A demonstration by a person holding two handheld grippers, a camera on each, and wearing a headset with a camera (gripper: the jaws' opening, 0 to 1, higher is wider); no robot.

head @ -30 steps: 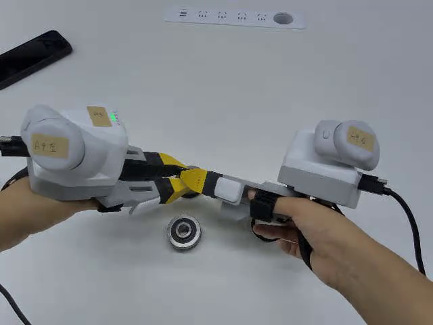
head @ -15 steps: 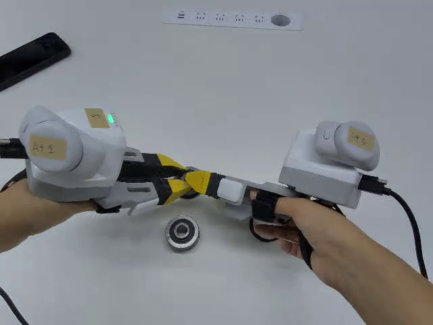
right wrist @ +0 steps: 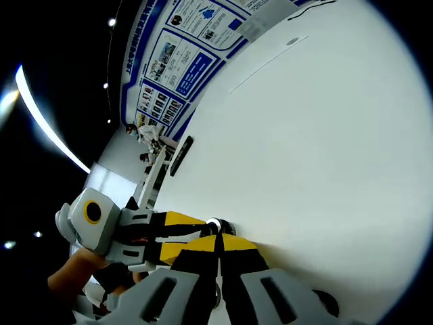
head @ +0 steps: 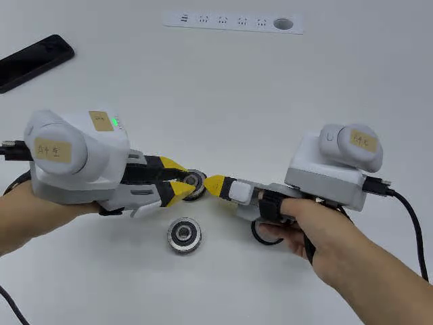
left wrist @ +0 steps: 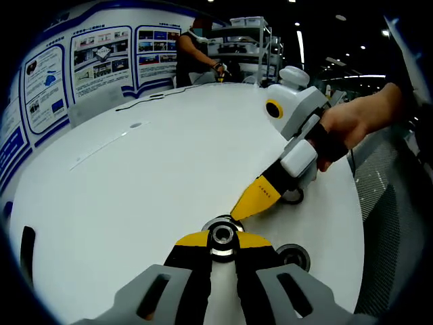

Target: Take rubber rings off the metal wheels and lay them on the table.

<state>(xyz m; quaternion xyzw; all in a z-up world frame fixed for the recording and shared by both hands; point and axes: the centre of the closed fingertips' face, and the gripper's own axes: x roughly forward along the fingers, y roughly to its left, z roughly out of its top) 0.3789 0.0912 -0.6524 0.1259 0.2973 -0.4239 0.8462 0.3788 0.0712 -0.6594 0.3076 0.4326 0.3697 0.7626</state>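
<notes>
My left gripper (head: pixel 183 184) (left wrist: pixel 221 245) is shut on a small metal wheel (head: pixel 197 182) (left wrist: pixel 222 231) with a black rubber rim, held just above the white table. My right gripper (head: pixel 212 184) (right wrist: pixel 218 244) comes in from the right, its yellow jaws pressed together and their tip at the wheel's right edge. Whether it pinches the rubber I cannot tell. A second wheel (head: pixel 184 235) (left wrist: pixel 293 256) lies flat on the table in front of both grippers. A loose black rubber ring (head: pixel 261 234) (left wrist: pixel 293 197) lies on the table under the right hand.
A black phone (head: pixel 34 59) lies at the far left of the white table (head: pixel 223 95). A white power strip (head: pixel 233 21) runs along the far edge. The right gripper's black cable (head: pixel 409 223) trails off to the right.
The right gripper has drawn back a little to the right, so the held wheel now shows between the two grippers' tips. The wheel on the table has stayed put.
</notes>
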